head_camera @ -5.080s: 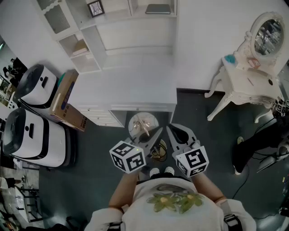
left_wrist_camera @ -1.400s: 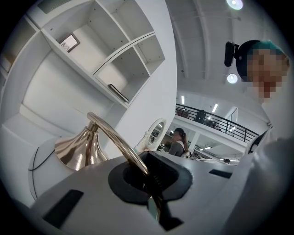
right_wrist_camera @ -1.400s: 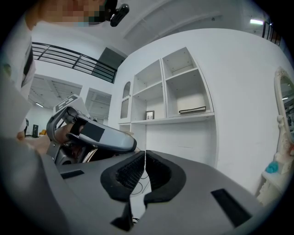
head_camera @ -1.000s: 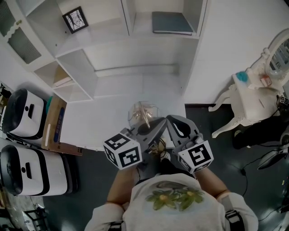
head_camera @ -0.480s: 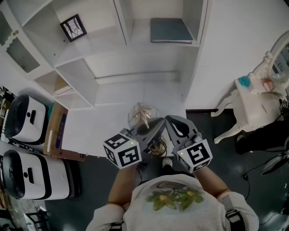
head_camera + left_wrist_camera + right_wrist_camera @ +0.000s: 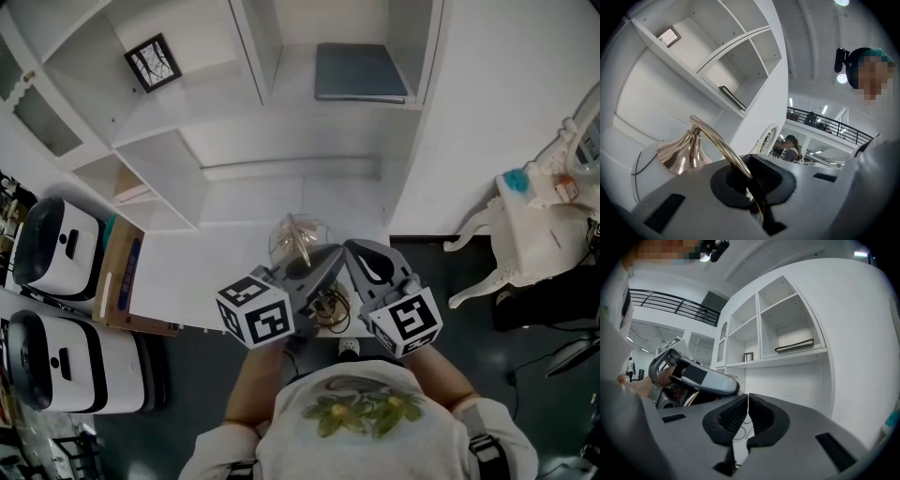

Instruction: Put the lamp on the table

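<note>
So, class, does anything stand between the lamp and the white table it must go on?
Nothing visible does. The lamp, held in the left claw, hangs over a bare stretch of the table.

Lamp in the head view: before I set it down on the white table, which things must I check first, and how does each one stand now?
1. Left claw shut on the lamp by its gold stem: ok.
2. Lamp above the table, not above the floor: ok in the head view.
3. Nothing lying on the table beside the lamp: ok.
4. Cord free to follow without catching: cannot tell.
5. Right claw holding something: cannot tell; its jaws stand together.
6. Base level with the table top: cannot tell.
</note>
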`<control>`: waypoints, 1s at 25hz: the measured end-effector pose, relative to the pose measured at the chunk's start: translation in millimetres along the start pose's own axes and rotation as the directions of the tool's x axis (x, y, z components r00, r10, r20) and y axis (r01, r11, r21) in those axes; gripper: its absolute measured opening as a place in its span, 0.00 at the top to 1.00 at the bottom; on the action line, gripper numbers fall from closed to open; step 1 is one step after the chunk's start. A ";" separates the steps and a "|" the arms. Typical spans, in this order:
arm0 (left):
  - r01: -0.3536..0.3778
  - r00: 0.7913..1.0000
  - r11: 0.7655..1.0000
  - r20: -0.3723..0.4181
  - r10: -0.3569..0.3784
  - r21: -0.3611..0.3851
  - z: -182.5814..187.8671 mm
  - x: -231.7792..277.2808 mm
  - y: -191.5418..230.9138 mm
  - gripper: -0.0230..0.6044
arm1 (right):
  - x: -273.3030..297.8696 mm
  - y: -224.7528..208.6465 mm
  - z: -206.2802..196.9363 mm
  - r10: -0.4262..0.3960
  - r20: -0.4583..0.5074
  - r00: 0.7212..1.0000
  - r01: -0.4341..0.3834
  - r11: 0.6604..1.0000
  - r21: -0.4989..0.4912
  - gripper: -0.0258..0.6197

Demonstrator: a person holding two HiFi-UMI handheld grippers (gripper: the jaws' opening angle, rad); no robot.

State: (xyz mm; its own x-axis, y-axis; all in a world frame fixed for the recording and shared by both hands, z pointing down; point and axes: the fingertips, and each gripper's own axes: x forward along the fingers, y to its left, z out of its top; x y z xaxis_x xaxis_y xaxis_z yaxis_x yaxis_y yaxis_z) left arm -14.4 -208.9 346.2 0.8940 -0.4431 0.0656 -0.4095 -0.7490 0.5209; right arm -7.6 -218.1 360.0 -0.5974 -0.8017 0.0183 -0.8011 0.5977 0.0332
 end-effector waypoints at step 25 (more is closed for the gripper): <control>-0.044 0.999 0.999 -0.005 0.044 -0.006 25.4 59.1 62.3 0.92 | 56.2 -67.4 -15.3 0.043 -0.035 0.998 -0.043 0.999 0.012 0.91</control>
State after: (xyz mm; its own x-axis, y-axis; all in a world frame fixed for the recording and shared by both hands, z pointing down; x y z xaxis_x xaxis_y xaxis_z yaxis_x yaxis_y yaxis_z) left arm 8.3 -294.3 360.9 0.8759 -0.4735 0.0926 -0.4476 -0.7257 0.5226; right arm 13.4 -303.5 374.1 -0.6296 -0.7750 0.0548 -0.7752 0.6313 0.0208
